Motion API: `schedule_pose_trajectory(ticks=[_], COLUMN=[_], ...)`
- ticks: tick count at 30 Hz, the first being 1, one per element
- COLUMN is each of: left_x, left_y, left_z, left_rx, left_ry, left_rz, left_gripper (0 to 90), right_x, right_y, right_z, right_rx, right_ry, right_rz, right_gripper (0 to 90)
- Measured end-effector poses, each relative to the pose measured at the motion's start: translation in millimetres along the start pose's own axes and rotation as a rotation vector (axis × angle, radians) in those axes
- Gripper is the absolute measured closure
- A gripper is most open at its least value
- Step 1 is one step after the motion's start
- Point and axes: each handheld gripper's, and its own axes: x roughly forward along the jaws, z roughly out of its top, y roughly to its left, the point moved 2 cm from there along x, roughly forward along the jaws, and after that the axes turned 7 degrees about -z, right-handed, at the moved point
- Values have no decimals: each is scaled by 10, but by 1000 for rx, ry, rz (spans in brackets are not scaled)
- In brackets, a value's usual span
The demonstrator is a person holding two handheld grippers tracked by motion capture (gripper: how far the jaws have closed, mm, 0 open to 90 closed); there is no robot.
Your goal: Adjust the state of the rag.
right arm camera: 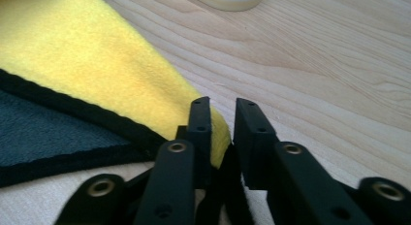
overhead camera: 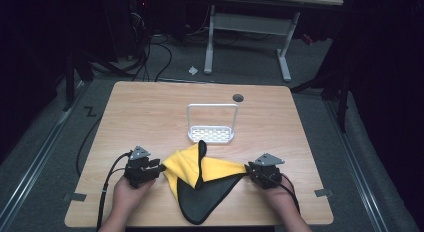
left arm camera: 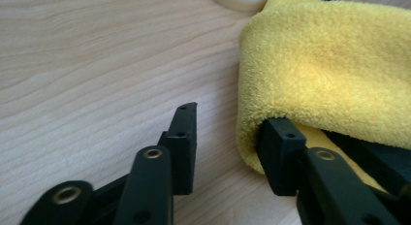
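The left gripper [overhead camera: 159, 169] stands open at the left edge of the yellow-and-black cloth [overhead camera: 200, 179]; one jaw is tucked under the yellow fold, the other lies bare on the wooden table [overhead camera: 150, 107]. The right gripper [overhead camera: 248, 168] has its jaws nearly together, pinching the cloth's right corner, with yellow pile showing between them. The cloth lies crumpled near the front edge, between both grippers. Just beyond it stands a white rack [overhead camera: 211, 123].
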Motion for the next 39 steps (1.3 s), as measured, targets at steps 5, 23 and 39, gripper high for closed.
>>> schedule_pose_trajectory(ticks=[5, 23, 39], left_x=[-160, -387, 398], left_y=[-38, -353, -1091], left_z=[-37, 41, 23], left_rx=[-14, 74, 310], left_ry=[-18, -106, 108], left_rz=[5, -52, -30], left_gripper=[523, 409, 321], right_x=[-83, -90, 3], right_y=[-5, 660, 754], right_z=[44, 126, 118], right_rx=[44, -118, -148], right_ry=[-50, -45, -11], right_rz=[9, 194, 209], right_gripper=[658, 822, 788])
